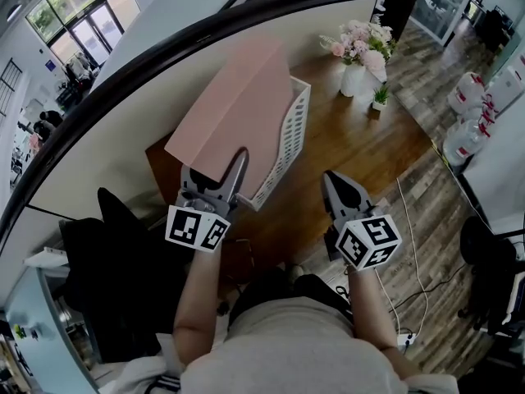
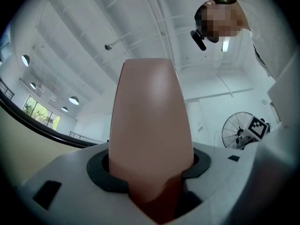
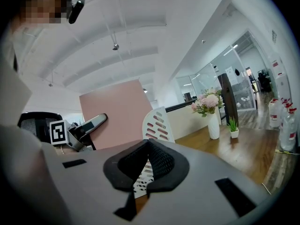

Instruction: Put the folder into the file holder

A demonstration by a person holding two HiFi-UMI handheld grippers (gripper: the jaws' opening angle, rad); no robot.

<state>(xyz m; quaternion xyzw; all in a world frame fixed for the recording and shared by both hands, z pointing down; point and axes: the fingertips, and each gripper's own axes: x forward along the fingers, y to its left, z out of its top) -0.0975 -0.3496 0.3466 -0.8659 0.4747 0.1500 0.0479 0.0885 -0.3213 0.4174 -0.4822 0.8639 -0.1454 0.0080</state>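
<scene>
A pink folder [image 1: 234, 109] stands tilted over a white lattice file holder [image 1: 291, 134] on the wooden desk [image 1: 353, 150]. My left gripper [image 1: 236, 164] is shut on the folder's near lower edge. The left gripper view shows the folder [image 2: 150, 121] rising from between the jaws of the left gripper [image 2: 150, 168]. The folder hides how deep it sits in the holder. My right gripper [image 1: 332, 185] hovers apart to the right of the holder, shut on nothing. The right gripper view looks over the right gripper [image 3: 145, 146] at the folder [image 3: 115, 114], the holder [image 3: 158, 123] and the left gripper [image 3: 89, 124].
A white vase of pink flowers [image 1: 357, 68] and a small potted plant [image 1: 379, 97] stand at the desk's far right. A curved partition [image 1: 123, 121] borders the desk on the left. A black chair [image 1: 107, 253] and large water bottles [image 1: 472, 113] stand on the floor.
</scene>
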